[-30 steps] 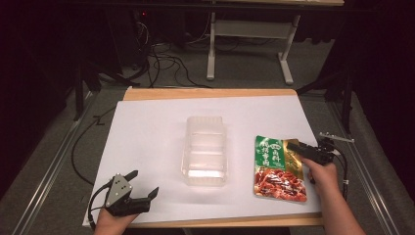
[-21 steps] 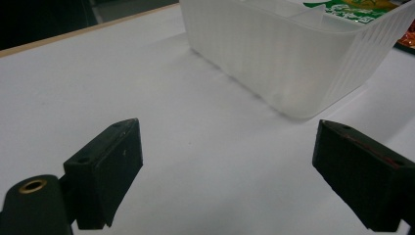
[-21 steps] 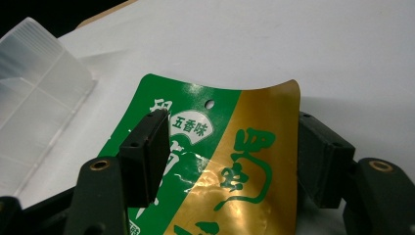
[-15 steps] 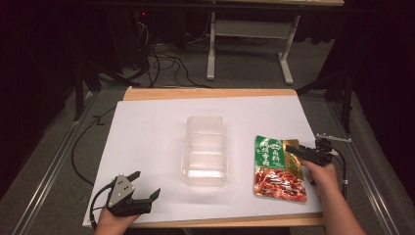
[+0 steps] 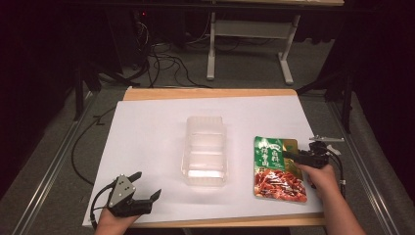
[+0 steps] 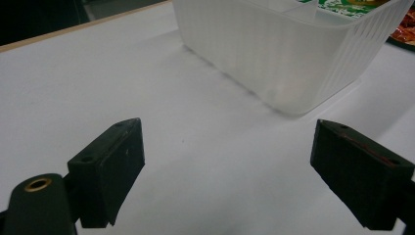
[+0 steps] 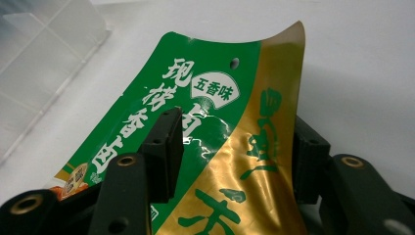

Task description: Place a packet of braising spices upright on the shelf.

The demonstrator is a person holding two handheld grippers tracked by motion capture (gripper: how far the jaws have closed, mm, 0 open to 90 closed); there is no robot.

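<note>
My right gripper (image 5: 293, 155) sits on the upper right part of the snack packet (image 5: 276, 169). In the right gripper view its two black jaws stand on either side of the packet's (image 7: 220, 132) green and gold top edge, one over the printed face and one behind the gold strip. The foil bows between them, so I read it as clamped on the packet, with the jaws only a narrow gap apart. The packet's lower end lies flat on the white table cover (image 5: 151, 132), toward my hand from the jaws.

My left gripper (image 5: 147, 188) rests low at the near left corner of the cover, jaws spread wide and holding nothing. In the left gripper view the two pads (image 6: 110, 166) stand far apart with bare white surface between them. The clear plastic tray (image 6: 288, 44) is ahead of it and off to the right, well apart from the jaws.

From above, the tray (image 5: 204, 149) lies between my two tools, just beside the packet's left edge but not touching it.
</note>
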